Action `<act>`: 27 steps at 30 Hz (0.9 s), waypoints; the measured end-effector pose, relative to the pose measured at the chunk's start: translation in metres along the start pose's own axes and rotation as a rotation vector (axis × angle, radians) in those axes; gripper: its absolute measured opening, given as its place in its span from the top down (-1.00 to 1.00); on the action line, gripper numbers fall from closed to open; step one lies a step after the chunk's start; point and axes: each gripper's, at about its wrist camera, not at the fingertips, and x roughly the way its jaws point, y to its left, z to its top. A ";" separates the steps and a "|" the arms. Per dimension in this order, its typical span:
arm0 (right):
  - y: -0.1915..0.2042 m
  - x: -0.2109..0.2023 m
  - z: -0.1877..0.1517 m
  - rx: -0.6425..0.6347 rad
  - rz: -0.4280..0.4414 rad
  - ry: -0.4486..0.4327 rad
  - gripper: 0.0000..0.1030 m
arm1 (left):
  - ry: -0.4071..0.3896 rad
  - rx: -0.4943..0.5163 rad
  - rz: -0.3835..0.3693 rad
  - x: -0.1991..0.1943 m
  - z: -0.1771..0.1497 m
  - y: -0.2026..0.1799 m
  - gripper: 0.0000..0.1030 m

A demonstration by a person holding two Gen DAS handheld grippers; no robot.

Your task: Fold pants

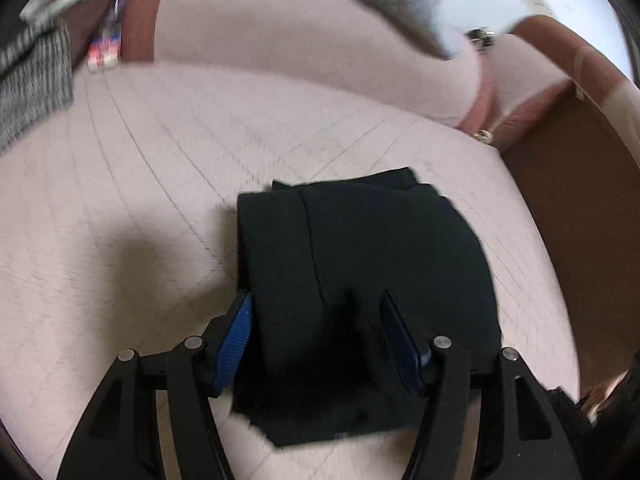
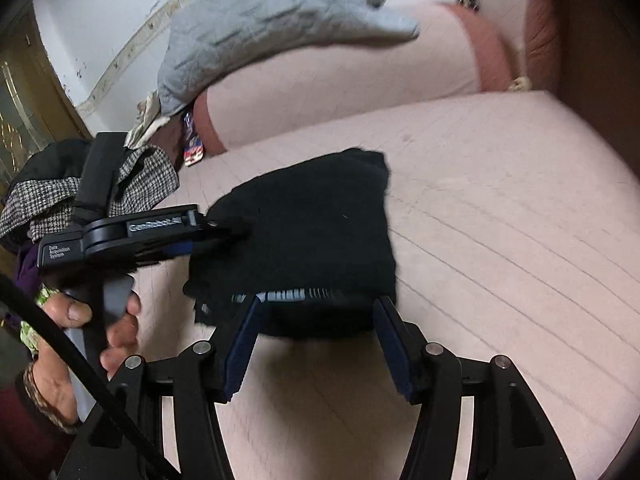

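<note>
On the pink sofa seat [image 1: 120, 200] the black pants [image 1: 360, 272] lie as a compact bundle; left gripper [image 1: 316, 334] straddles its near edge, right gripper [image 2: 316, 338] likewise, both fingers spread wide, gripping nothing

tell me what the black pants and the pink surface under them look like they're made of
Black pants: a matte woven or knit cloth, going by the soft folds and a visible stitched seam; exact fibre unclear. Pink surface: padded quilted fabric, probably upholstery, going by stitched lines across it and a dull, non-shiny look.
</note>
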 end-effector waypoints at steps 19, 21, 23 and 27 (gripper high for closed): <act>0.013 -0.081 -0.112 -0.108 -0.265 -0.107 -0.50 | -0.212 0.080 0.227 -0.094 -0.166 -0.025 -0.51; 0.014 -0.082 -0.116 -0.110 -0.274 -0.104 -0.51 | -0.206 0.090 0.249 -0.093 -0.174 -0.024 -0.51; 0.016 -0.082 -0.121 -0.116 -0.280 -0.100 -0.53 | -0.192 0.087 0.251 -0.091 -0.179 -0.024 -0.51; 0.019 -0.079 -0.127 -0.138 -0.295 -0.091 -0.54 | -0.180 0.078 0.248 -0.089 -0.186 -0.023 -0.51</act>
